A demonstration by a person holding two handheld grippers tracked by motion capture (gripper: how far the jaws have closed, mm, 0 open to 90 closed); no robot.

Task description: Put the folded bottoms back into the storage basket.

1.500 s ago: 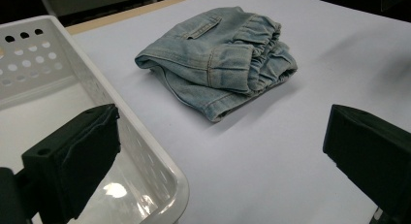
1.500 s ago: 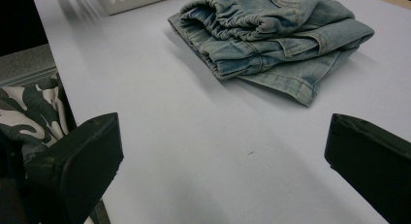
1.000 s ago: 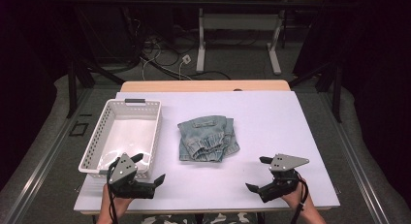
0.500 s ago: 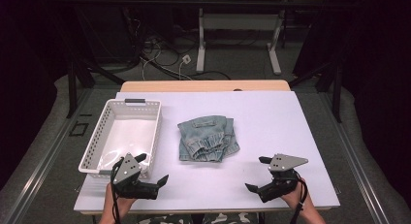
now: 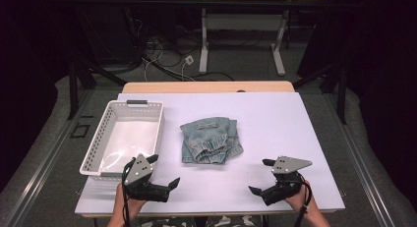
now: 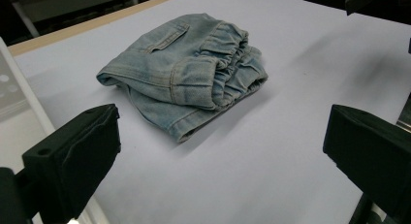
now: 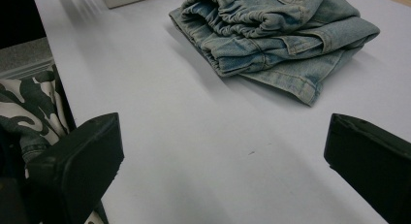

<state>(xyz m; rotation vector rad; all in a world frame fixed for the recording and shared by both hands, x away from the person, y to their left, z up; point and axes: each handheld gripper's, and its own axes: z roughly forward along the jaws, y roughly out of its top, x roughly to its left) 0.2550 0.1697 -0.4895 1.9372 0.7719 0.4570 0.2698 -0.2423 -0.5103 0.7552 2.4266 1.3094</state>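
A folded pair of light-blue denim shorts (image 5: 210, 140) lies in the middle of the white table top (image 5: 275, 124). My left gripper (image 5: 163, 170) hovers near the front edge, left of centre, open and empty, its jaws aimed at the denim (image 6: 194, 73). At the front right my right gripper (image 5: 260, 177) is open too, with nothing between its fingers. In the right gripper view the shorts (image 7: 276, 30) lie ahead, beyond the wide-apart jaws. Both grippers are a short way from the cloth, touching nothing.
A white plastic basket (image 5: 96, 153) stands empty on the table's left side, just behind my left gripper. Its wall shows at the left gripper view's edge (image 6: 9, 88). Camouflage trousers (image 7: 29, 112) are beside the table edge. Dark floor with cables lies beyond.
My left gripper has drifted a little to the right, toward the denim. The right gripper and the shorts have hardly moved.
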